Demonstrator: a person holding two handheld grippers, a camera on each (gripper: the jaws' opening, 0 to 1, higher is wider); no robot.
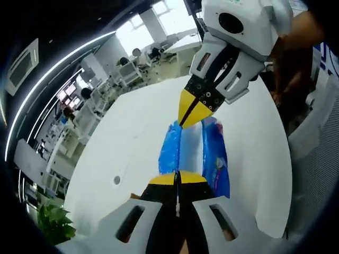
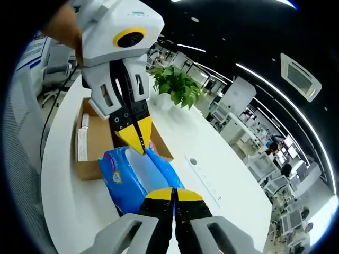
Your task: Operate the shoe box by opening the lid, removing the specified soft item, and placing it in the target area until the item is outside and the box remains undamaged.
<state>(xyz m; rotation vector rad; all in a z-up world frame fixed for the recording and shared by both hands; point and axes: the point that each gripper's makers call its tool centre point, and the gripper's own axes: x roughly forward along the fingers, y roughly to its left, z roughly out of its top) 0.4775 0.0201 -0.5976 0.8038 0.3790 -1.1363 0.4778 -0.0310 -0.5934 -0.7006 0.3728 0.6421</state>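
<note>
Where the room opens out behind the work, it is an open-plan office: long ceiling light strips [image 2: 275,87], rows of desks [image 1: 92,100] with seated people, bright windows [image 1: 143,26]. A large white table [image 1: 127,137] carries the work; a round grommet [image 1: 117,180] sits in its top. A potted plant [image 2: 177,84] stands on the table beyond the cardboard shoe box [image 2: 98,140], which lies open. The blue soft pack [image 2: 135,174] hangs over the table, outside the box and near its edge, stretched between both tools. The left gripper [image 1: 178,179] has its yellow-tipped jaws pressed together on one end of the pack. The right gripper [image 2: 172,194] pinches the opposite end, jaws likewise closed. A hand [image 2: 66,26] grips the left tool's body.
</note>
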